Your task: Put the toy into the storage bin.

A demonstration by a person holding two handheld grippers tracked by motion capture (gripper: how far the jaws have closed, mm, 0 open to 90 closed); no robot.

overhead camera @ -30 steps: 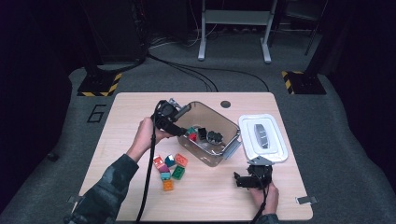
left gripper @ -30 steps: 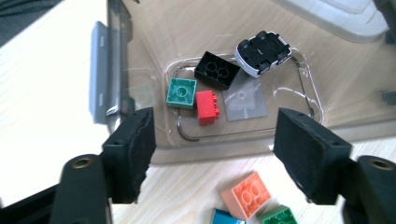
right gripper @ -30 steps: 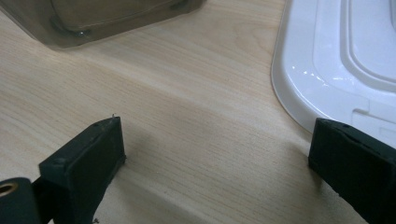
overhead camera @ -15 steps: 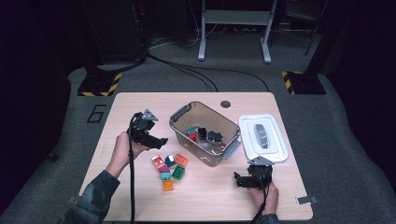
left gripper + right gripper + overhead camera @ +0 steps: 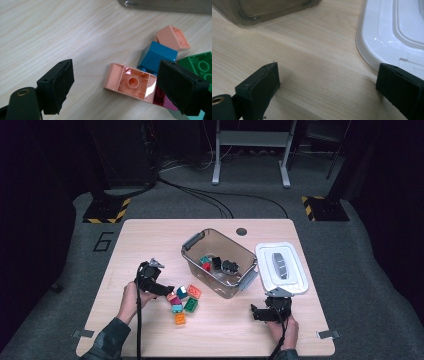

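Several loose bricks (image 5: 184, 302) lie on the wooden table (image 5: 150, 245) left of a clear plastic bin (image 5: 192, 256). My left gripper (image 5: 167, 291) sits low at their left edge. Its jaws have just been opening and stand open. In the left gripper view an upturned pink brick (image 5: 130, 83) lies on the table between the jaws, untouched, with a blue brick (image 5: 156, 55), a peach brick (image 5: 172, 37) and a green brick (image 5: 200, 65) behind it. My right gripper (image 5: 255, 312) rests near the front right, open, with bare table between its jaws (image 5: 332, 85).
The bin holds a few bricks (image 5: 206, 263) and a dark piece (image 5: 230, 266). Its white lid (image 5: 281, 267) lies flat to its right, close by the right gripper (image 5: 397, 30). The bin's corner (image 5: 267, 10) rises ahead of the right jaws.
My left hand has come away from the bin, moving left and down to the loose bricks on the table. The right gripper has stayed where it was.
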